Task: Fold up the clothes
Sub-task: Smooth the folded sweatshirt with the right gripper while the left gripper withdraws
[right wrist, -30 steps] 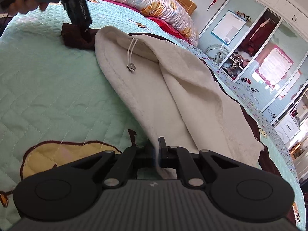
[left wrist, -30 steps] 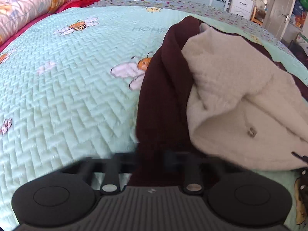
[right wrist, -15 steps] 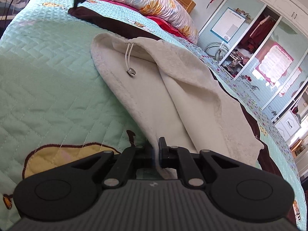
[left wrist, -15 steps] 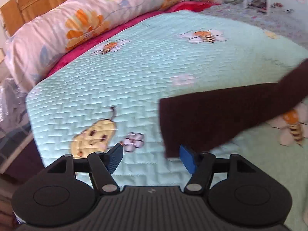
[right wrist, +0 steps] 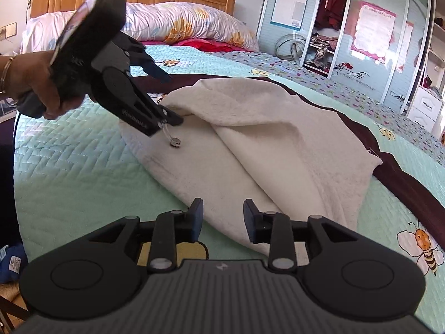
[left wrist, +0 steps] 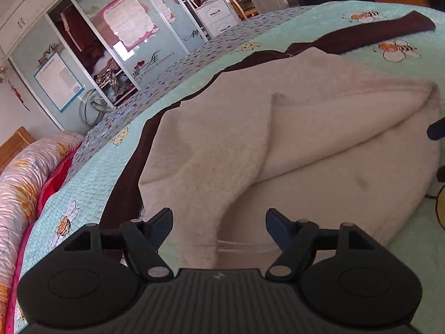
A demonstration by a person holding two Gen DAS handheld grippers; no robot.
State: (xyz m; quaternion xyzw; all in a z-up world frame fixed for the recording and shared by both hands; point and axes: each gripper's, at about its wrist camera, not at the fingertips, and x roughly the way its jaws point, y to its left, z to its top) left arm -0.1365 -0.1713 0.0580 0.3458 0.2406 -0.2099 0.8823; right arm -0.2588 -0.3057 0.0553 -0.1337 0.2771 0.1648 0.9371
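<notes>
On the mint-green quilted bedspread printed with cartoon bees, in the left wrist view, a dark maroon garment with a cream fleece lining lay spread with the lining turned up and folded over itself. The left gripper hovered just over the near edge of that fleece, its jaws opening wide; cream fabric showed in the gap, but neither blue pad pressed on it. One maroon sleeve stretched away across the bedspread beyond the fleece.

In the right wrist view, the same garment lay on the bedspread directly ahead of the right gripper. Its jaws were opening, partly apart, with the near hem of the fleece between and just beyond the pads, which held nothing. Farther along the garment, a hand carried the left gripper tilted down above the far fleece edge, close to a drawstring with a small metal end. A floral pillow rested at the bedspread's head.
</notes>
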